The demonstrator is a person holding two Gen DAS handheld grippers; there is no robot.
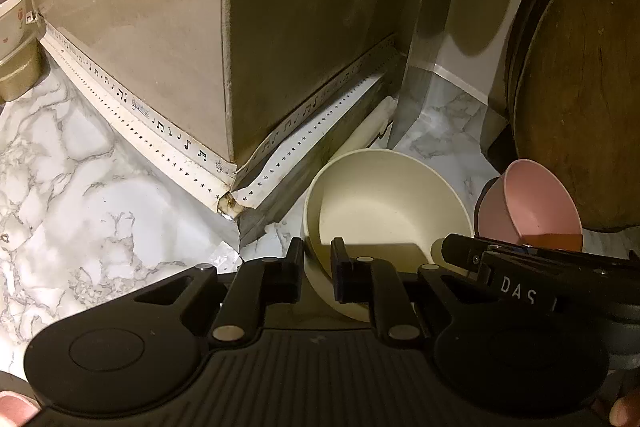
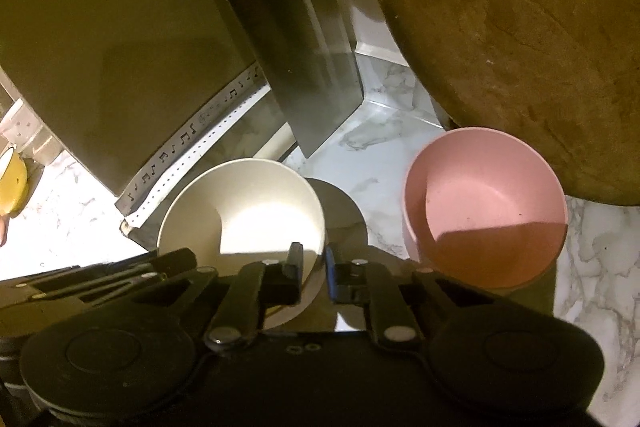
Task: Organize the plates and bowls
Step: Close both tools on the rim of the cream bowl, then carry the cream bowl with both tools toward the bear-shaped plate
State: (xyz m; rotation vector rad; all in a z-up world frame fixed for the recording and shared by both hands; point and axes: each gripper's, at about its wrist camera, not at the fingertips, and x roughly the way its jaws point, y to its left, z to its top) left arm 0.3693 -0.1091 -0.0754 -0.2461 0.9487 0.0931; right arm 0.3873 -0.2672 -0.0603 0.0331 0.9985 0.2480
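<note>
Both grippers sit on the cream bowl [image 1: 384, 211], on the marble counter [image 1: 80, 195] beside the wall corner. Left gripper [image 1: 318, 267] pinches its near-left rim, one finger inside and one outside. Right gripper [image 2: 312, 271] straddles the near-right rim; I cannot tell if it presses. Pink bowl [image 2: 484, 203] stands just right, against the wooden board [image 2: 520, 39]. Risk as I see it: uneven lifting twists the bowl out, or a rightward swing knocks the pink one.
</note>
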